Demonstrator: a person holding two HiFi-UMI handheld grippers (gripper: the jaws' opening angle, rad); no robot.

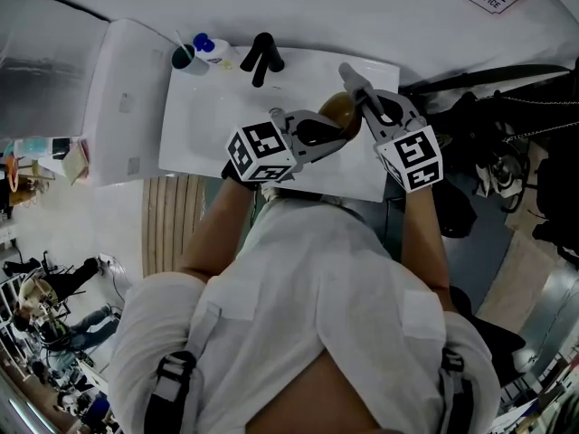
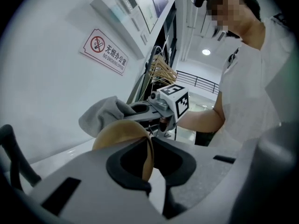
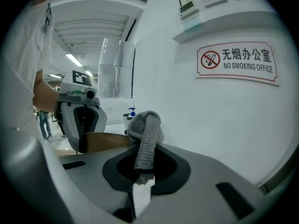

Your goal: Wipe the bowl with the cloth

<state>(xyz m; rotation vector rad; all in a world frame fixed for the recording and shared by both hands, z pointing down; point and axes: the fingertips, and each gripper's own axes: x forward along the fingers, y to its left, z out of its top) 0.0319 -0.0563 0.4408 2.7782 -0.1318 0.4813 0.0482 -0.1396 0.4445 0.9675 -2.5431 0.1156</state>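
Observation:
A brown bowl (image 1: 336, 108) is held on edge over the white sink (image 1: 204, 125). My left gripper (image 1: 324, 139) is shut on its rim; in the left gripper view the bowl's thin wall (image 2: 119, 136) stands between the jaws of that gripper (image 2: 148, 164). My right gripper (image 1: 355, 81) is shut on a grey cloth (image 3: 145, 134), which hangs between its jaws (image 3: 142, 171). The cloth (image 2: 100, 113) rests against the top of the bowl. The bowl (image 3: 105, 141) and the left gripper (image 3: 81, 120) show at the left of the right gripper view.
A black faucet (image 1: 262, 57) stands at the back of the sink, with a blue-capped bottle (image 1: 213, 51) and a cup (image 1: 185, 59) to its left. A no-smoking sign (image 3: 238, 62) hangs on the wall. Dark bags and cables (image 1: 507, 152) lie to the right.

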